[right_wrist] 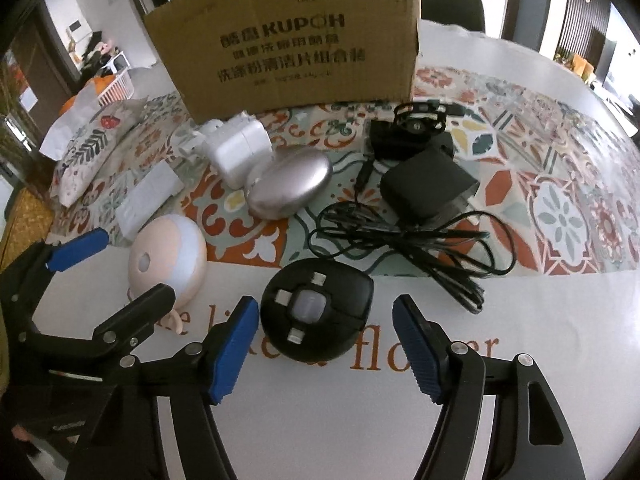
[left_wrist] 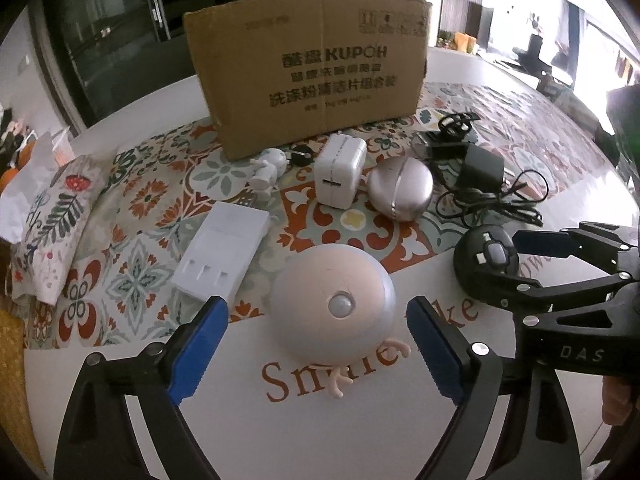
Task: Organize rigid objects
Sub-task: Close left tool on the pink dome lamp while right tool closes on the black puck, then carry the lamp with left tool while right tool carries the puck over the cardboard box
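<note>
Floral pillow lying at far left of tabletop; white rectangular box sitting just right of it on patterned mat

Left hand-held gripper hanging released, blue pads wide apart, straddling pink dome light without touching

Cardboard box standing upright behind; white charger, silver oval case sitting before it

Right hand-held gripper hanging released, black round gadget sitting between pads

Black adapter with tangled cable lying at right
</note>
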A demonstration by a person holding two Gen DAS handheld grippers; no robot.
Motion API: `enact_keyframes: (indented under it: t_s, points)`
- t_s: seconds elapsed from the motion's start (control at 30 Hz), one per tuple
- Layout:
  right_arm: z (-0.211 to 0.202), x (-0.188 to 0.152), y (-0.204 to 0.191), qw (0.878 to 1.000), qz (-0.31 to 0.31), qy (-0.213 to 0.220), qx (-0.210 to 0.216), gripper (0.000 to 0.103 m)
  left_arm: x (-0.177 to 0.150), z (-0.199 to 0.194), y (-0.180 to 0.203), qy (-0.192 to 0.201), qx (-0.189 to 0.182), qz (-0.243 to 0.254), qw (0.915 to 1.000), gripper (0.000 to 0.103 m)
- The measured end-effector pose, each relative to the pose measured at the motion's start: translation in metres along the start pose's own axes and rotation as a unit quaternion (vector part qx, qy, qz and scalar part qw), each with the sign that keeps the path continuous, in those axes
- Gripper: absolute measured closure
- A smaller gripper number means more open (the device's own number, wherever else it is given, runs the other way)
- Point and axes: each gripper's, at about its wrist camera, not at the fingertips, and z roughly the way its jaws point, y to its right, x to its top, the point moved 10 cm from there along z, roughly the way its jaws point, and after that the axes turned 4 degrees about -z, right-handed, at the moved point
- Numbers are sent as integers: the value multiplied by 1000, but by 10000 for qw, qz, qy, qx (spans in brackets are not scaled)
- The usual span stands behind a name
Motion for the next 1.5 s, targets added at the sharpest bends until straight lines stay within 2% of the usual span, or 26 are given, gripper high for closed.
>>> enact_keyframes:
  t_s: [0.1,0.2,0.27,0.33,0.47,0.5,0.93,1.23,1.5]
  points:
    - [6,-4,2,9998,157,-66,68,34,0,4,4,-7,-48,37,10000,13]
    - [6,-3,1,10000,71,-31,23,42,1,10,7,-33,-143,76,9999,14]
    - [7,-1,2,10000,30,5,-11,42,2,13,9,-49,-230,64,9997,15]
    - [7,0,2,10000,31,21,-26,42,2,15,10,-55,-292,48,9995,22]
    - [8,2,3,10000,19,67,-58,43,3,19,11,-50,-304,22,9995,25]
    - [8,2,3,9999,10,71,-80,43,3,19,11,-41,-289,27,9996,29]
    - [-4,-6,3,9999,54,29,89,43,-3,-1,11,-119,-212,-278,9993,29]
    - [-39,2,-4,9994,-8,300,161,43,15,-41,6,216,-43,-538,9983,29]
    - [-78,33,-5,9965,-186,813,40,43,45,-75,-1,638,113,-696,9955,29]
